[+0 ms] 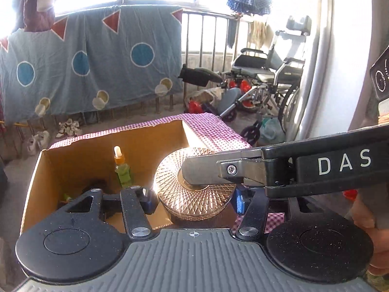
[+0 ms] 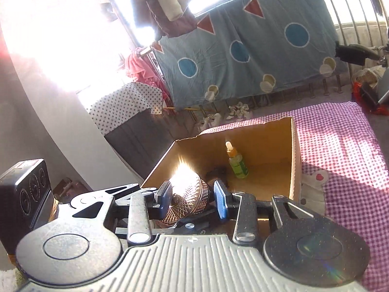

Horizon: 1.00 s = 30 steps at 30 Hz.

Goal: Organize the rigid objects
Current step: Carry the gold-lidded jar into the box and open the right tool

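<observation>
A round cut-glass lidded dish [image 1: 194, 194] hangs over the near right part of an open cardboard box [image 1: 73, 160]. My left gripper [image 1: 194, 202] is shut on it, a pad against each side. My right gripper reaches in from the right; its upper finger [image 1: 214, 170] lies across the lid. In the right wrist view the dish [image 2: 192, 199] appears tilted, and my right gripper [image 2: 193, 200] is shut on it from top and bottom. Inside the box [image 2: 267, 141] a green dropper bottle [image 1: 122, 170] [image 2: 237, 165] stands upright beside a dark object [image 2: 216, 172].
The box rests on a pink checked cloth [image 1: 214, 131] [image 2: 340, 150]. Beyond are a railing draped with a blue blanket [image 1: 92, 63], a wheelchair [image 1: 267, 73] and floor clutter. A person's hand [image 1: 364, 219] holds the right gripper's handle. Strong sun glare comes from the windows.
</observation>
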Tool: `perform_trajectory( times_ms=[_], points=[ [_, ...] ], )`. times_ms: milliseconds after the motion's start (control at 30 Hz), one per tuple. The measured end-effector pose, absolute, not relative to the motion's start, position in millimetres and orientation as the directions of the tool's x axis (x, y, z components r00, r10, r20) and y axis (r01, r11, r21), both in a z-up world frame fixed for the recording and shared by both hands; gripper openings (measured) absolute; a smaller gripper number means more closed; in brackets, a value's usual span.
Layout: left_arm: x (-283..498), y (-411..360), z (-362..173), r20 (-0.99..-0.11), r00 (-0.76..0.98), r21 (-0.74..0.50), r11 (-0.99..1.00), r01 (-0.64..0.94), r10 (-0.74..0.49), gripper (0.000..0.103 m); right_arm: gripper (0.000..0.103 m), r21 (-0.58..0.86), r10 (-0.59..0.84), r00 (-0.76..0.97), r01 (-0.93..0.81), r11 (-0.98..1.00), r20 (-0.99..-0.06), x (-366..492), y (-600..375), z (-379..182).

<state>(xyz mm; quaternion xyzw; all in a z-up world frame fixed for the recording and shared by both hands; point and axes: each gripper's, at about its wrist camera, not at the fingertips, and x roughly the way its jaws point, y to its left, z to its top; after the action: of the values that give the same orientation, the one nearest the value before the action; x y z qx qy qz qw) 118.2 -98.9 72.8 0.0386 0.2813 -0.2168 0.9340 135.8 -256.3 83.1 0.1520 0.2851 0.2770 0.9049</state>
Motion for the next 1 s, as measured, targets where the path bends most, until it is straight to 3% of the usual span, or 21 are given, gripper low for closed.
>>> perform_trajectory(
  times_ms=[300, 467, 1000],
  points=[
    [234, -93, 44, -0.717, 0.572, -0.253, 0.913, 0.320, -0.399, 0.056, 0.041, 0.357, 0.539, 0.555, -0.408, 0.840, -0.634, 262, -243, 70],
    [269, -89, 25, -0.754, 0.535, -0.292, 0.924, 0.247, -0.381, 0.056, 0.038, 0.350, 0.529, 0.503, -0.410, 0.842, -0.684, 306, -237, 52],
    [302, -94, 8, -0.766, 0.516, -0.360, 0.921, 0.151, -0.384, 0.061, 0.038, 0.333, 0.510, 0.519, -0.399, 0.854, -0.686, 344, -247, 32]
  ],
)
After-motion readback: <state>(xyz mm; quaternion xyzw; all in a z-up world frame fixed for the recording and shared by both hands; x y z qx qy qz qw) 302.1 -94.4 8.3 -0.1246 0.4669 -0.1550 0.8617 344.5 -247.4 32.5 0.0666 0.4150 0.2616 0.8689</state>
